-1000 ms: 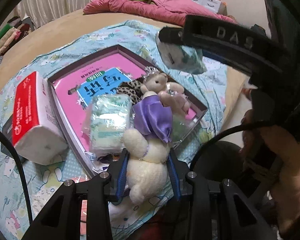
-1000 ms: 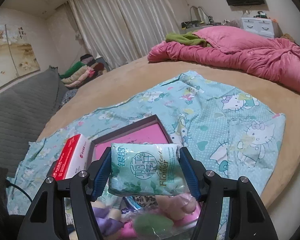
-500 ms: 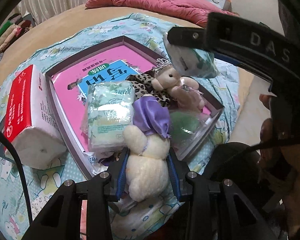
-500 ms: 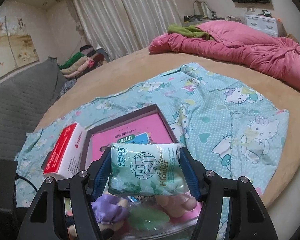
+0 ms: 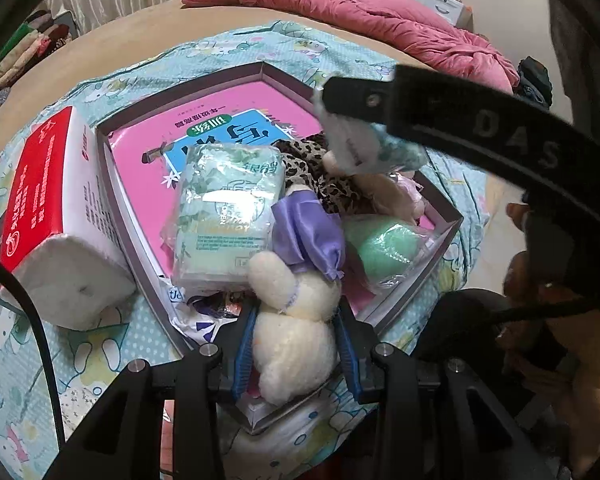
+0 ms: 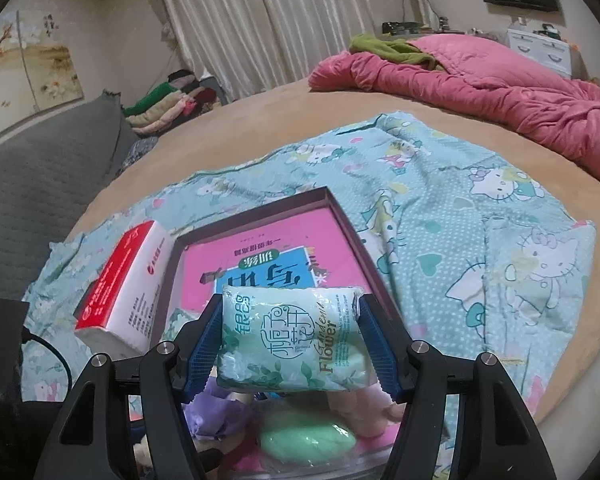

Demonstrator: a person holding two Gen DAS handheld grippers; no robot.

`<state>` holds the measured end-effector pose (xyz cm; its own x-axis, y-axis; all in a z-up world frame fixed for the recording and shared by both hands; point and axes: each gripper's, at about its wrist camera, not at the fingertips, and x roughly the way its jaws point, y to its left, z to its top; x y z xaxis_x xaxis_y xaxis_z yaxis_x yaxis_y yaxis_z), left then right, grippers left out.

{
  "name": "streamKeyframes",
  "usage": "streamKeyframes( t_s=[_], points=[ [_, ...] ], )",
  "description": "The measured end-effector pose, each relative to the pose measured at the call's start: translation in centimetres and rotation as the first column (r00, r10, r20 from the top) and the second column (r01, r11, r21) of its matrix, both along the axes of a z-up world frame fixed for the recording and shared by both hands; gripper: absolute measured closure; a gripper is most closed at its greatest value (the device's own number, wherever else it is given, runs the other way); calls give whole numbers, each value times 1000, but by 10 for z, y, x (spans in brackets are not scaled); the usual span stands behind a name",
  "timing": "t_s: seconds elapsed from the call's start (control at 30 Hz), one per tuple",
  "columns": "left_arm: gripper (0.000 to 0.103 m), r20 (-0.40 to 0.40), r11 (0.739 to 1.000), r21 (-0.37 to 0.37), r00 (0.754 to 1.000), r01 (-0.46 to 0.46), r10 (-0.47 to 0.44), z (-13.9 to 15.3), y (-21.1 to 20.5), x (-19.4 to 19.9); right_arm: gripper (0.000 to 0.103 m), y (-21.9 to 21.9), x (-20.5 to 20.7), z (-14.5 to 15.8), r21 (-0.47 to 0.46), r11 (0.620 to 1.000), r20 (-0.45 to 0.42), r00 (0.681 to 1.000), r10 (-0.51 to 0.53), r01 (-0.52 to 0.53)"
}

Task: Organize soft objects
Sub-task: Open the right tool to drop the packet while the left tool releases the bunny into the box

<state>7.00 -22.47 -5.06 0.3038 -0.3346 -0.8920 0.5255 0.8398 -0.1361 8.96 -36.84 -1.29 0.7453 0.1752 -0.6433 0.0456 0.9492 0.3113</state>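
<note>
A round tan bed [image 6: 260,128] fills both views, its curved edge dropping off at the right. A rumpled pink quilt [image 6: 500,88] lies heaped at the far side. A thin teal cartoon-print sheet [image 6: 460,240] is spread flat over the near half, with bare room on it to the right of the box.

The shallow box [image 5: 444,236] sits on the sheet, grey-walled, its floor a glossy pink printed card. The far half of the box is bare; the near half is crowded. Just outside the left wall stands a red-and-white tissue block [image 5: 56,216], touching or nearly touching the wall.

Inside, a soft green-printed tissue pack [image 5: 224,216] leans by the left wall; leopard-print fabric [image 5: 320,168], a pale plush and a bagged green sponge [image 5: 380,244] fill the right corner.

The left gripper [image 5: 296,344] is clamped on a fuzzy cream plush bear [image 5: 296,320] in a satin purple dress, over the near wall of the box.

The right gripper [image 6: 292,340] squeezes a second pack [image 6: 292,340] by its ends, hanging above the box's crowded near end; its black body crosses the left view.
</note>
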Motion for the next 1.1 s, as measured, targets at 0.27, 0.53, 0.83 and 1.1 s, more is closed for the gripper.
streamKeyframes(
  t_s=[0.27, 0.53, 0.83, 1.1],
  points=[
    [66, -14, 1000, -21, 1000, -8, 8, -3, 3, 1, 35, 11, 11, -9, -26, 1000, -10, 1000, 16, -16],
    [66, -25, 999, -24, 999, -26, 25, -8, 7, 6, 34, 24, 14, -12, -77, 996, -5, 999, 52, -53],
    [65, -30, 999, -30, 999, -32, 31, -7, 11, 6, 32, 30, 17, -17, -138, 988, -16, 998, 66, -67],
    [65, -36, 999, -27, 998, -47, 46, -7, 15, 8, 30, 40, 20, -22, -218, 972, -27, 996, 84, -88]
  ],
)
